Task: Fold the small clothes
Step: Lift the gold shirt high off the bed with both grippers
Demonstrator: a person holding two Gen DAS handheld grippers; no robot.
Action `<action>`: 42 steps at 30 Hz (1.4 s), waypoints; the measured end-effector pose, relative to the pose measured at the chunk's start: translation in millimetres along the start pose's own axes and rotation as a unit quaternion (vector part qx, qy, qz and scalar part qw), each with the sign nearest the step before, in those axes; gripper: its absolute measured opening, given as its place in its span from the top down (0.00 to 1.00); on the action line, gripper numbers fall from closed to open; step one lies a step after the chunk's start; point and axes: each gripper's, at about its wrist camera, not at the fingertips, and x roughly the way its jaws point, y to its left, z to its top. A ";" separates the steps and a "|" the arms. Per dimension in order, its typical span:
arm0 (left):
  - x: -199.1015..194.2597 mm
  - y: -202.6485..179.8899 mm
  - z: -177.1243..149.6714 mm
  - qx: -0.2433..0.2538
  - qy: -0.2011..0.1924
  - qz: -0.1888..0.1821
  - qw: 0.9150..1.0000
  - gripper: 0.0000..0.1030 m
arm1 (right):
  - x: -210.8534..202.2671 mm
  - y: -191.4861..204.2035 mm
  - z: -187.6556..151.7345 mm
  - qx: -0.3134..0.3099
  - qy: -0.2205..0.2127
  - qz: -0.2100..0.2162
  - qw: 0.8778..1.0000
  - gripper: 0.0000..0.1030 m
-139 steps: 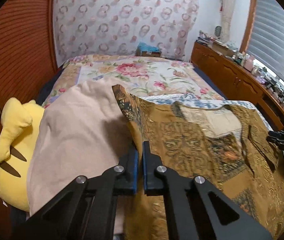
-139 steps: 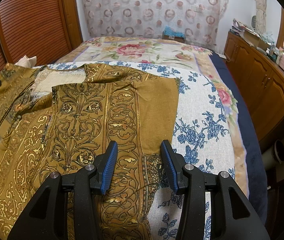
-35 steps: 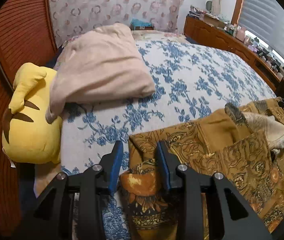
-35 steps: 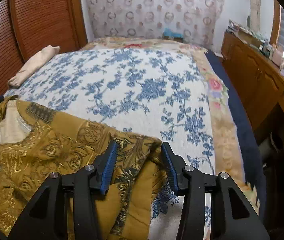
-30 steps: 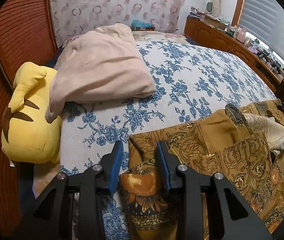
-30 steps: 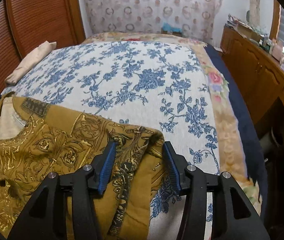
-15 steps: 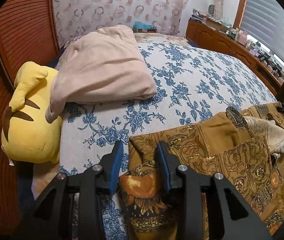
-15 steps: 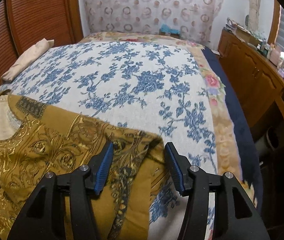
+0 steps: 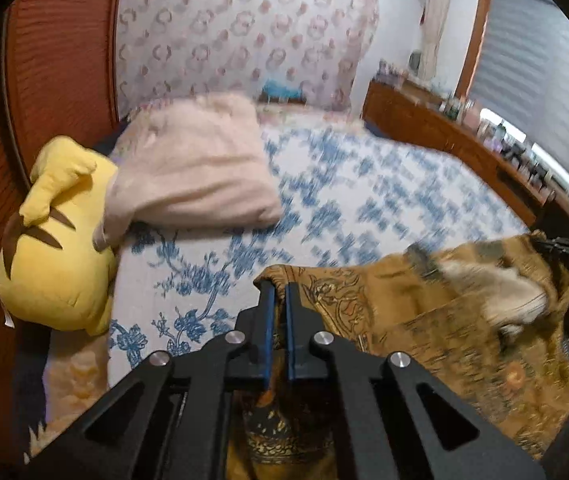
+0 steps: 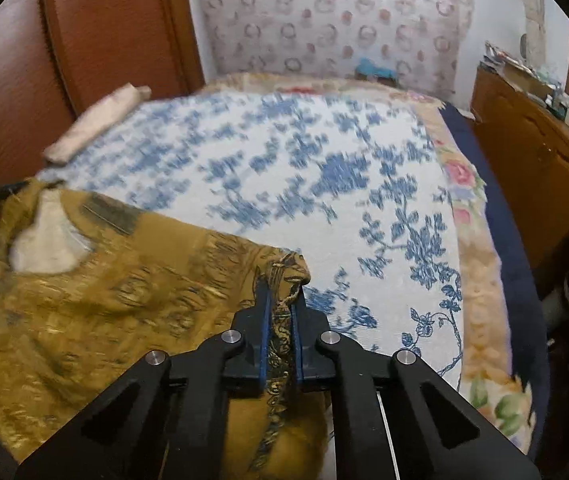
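The left gripper (image 9: 278, 292) is pressed together on a bunched corner of the mustard patterned garment (image 9: 436, 332), the cloth pinched between its blue pads (image 9: 269, 320). The right gripper (image 10: 280, 290) likewise pinches the garment (image 10: 104, 300) at its other near corner, a gathered fold standing up between the pads.

The garment lies crumpled across the near edge of the bed, on the blue-flowered bedspread (image 10: 284, 168), its pale lining (image 10: 44, 240) showing at the neckline. Beyond it the bedspread is bare all the way to the far end (both views are blurred).

On the left side a folded beige cloth (image 9: 192, 172) rests partly on a yellow plush toy (image 9: 52, 248) at the bed's edge, against the wooden slatted wall (image 9: 56, 64). On the right a wooden dresser (image 10: 532, 168) runs beside the bed, with a narrow gap between.
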 end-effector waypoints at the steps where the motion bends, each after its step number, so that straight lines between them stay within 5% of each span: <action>1: -8.6 -3.3 2.4 0.000 -0.012 -0.003 1.000 1.00 | -10.5 3.6 2.7 0.000 -0.015 0.006 1.000 0.95; 7: -63.2 -36.5 30.9 0.031 -0.079 -0.038 0.996 1.00 | -74.7 31.5 28.2 -0.012 -0.094 0.035 0.995 0.96; 14: -120.6 -75.8 96.8 0.081 -0.171 -0.055 0.980 1.00 | -139.7 58.0 68.3 -0.031 -0.156 0.060 0.986 0.96; 20: -162.1 -81.0 145.1 0.092 -0.231 -0.048 0.967 1.00 | -205.1 69.0 108.4 -0.059 -0.217 0.040 0.974 0.96; 34: -241.4 -63.2 202.6 0.106 -0.334 -0.005 0.937 1.00 | -337.2 80.3 176.9 -0.094 -0.335 -0.022 0.937 0.96; 37: -228.6 -56.7 211.5 0.101 -0.332 0.004 0.938 1.00 | -335.9 74.3 194.1 -0.095 -0.330 -0.042 0.938 0.96; 42: -156.2 -35.7 221.5 0.088 -0.273 0.019 0.958 1.00 | -264.8 42.4 214.5 -0.080 -0.263 -0.064 0.959 0.96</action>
